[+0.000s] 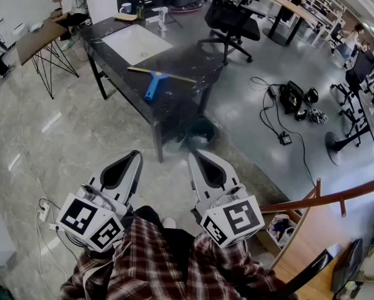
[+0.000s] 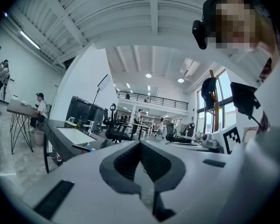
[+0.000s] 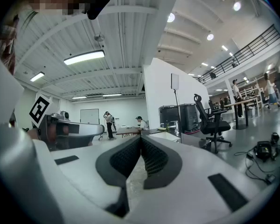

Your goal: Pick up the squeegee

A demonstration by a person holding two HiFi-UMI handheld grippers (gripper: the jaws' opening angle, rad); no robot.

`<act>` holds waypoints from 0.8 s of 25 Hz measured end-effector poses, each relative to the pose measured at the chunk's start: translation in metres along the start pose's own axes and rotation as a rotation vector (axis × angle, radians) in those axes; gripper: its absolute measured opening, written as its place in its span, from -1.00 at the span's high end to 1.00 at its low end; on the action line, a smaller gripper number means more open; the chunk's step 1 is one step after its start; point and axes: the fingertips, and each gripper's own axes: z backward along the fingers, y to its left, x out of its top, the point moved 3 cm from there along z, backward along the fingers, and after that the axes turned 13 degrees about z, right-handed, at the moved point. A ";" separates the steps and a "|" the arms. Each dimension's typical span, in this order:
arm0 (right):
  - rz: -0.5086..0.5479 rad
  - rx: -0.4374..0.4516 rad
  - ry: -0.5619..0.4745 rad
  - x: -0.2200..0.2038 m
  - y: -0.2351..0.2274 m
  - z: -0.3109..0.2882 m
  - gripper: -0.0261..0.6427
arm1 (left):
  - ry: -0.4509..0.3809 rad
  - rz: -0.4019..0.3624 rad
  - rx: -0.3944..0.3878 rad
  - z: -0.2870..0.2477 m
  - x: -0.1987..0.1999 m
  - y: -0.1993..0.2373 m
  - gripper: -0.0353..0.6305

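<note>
The squeegee (image 1: 154,83), with a blue handle and a long brass-coloured blade bar, lies on the dark table (image 1: 180,58) near its front edge, well ahead of both grippers. My left gripper (image 1: 137,154) and right gripper (image 1: 191,154) are held level side by side over the floor, short of the table, each shut with nothing between the jaws. In the left gripper view the closed left gripper (image 2: 140,143) points toward the table, and the squeegee (image 2: 86,148) shows as a small blue speck at left. The right gripper (image 3: 140,138) also shows closed pads.
On the table are a white inset panel (image 1: 137,42), a faucet (image 1: 162,16) and a mug (image 1: 125,8). A black office chair (image 1: 230,20) stands behind it. Bags and cables (image 1: 293,99) lie on the floor at right, near a wooden railing (image 1: 324,199). A person (image 1: 65,8) sits far left.
</note>
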 end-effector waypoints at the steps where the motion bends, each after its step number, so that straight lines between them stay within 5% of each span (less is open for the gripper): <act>1: -0.002 0.003 0.002 -0.001 -0.001 -0.001 0.89 | -0.003 -0.002 0.006 -0.001 0.001 0.002 0.87; 11: -0.010 0.048 0.022 -0.008 0.001 -0.044 0.89 | -0.016 0.009 0.040 -0.008 0.010 0.037 0.87; 20: 0.001 0.040 0.041 -0.003 0.005 -0.151 0.89 | -0.017 0.026 0.025 -0.031 0.055 0.131 0.87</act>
